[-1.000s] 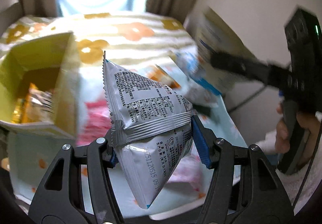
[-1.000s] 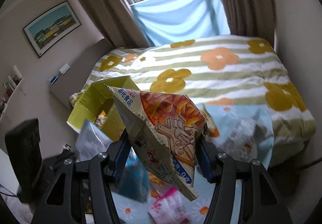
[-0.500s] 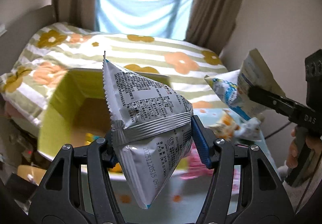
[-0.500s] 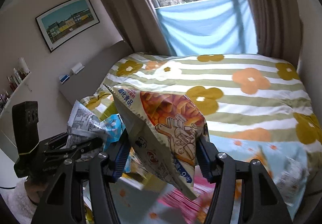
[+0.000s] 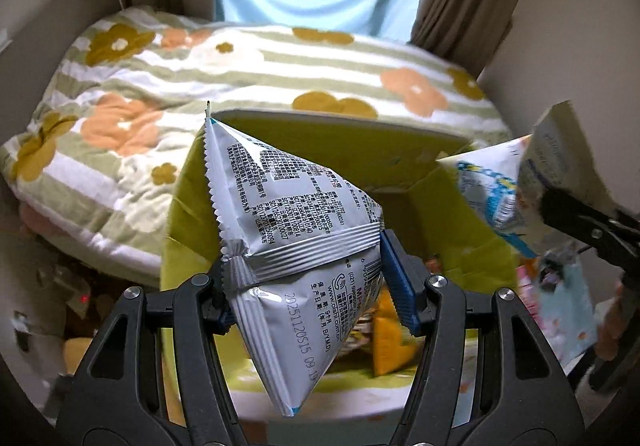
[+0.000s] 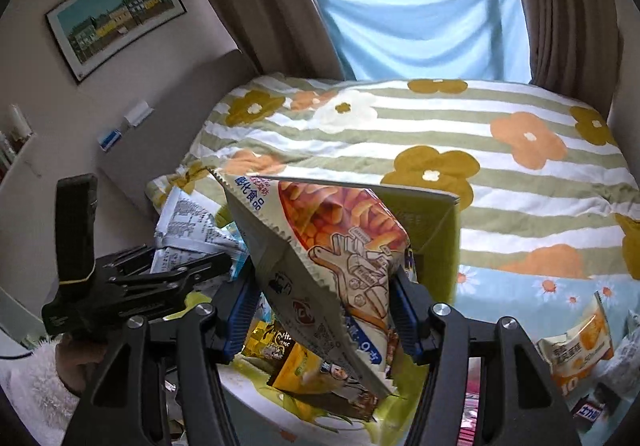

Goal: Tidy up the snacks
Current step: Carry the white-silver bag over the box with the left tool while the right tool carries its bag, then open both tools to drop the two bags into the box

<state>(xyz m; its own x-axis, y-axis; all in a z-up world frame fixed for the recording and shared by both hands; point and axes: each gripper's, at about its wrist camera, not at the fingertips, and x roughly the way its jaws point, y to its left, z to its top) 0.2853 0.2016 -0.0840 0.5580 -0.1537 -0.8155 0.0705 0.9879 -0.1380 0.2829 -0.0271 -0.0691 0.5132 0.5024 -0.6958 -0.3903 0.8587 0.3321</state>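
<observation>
My left gripper (image 5: 308, 282) is shut on a silver snack bag (image 5: 296, 230) with black print, held over the open yellow-green cardboard box (image 5: 400, 149). My right gripper (image 6: 320, 310) is shut on a cream snack bag (image 6: 336, 254) picturing orange sticks, also above the box (image 6: 436, 230). Several yellow packets (image 6: 288, 362) lie inside the box. In the left wrist view the right gripper (image 5: 576, 217) shows at the right edge with its bag (image 5: 520, 181). In the right wrist view the left gripper (image 6: 168, 274) and silver bag (image 6: 188, 230) sit at the left.
A bed with a striped flowered blanket (image 6: 420, 133) lies behind the box. Loose snack packets (image 6: 576, 346) rest on a light blue flowered cloth (image 6: 508, 286) to the right. Curtains and a blue sheet (image 6: 420, 17) hang at the window. A person's white fuzzy sleeve (image 6: 36, 390) is at lower left.
Both grippers have carried their bags leftward from the blue cloth to above the open box. Each bag stays gripped as before.
</observation>
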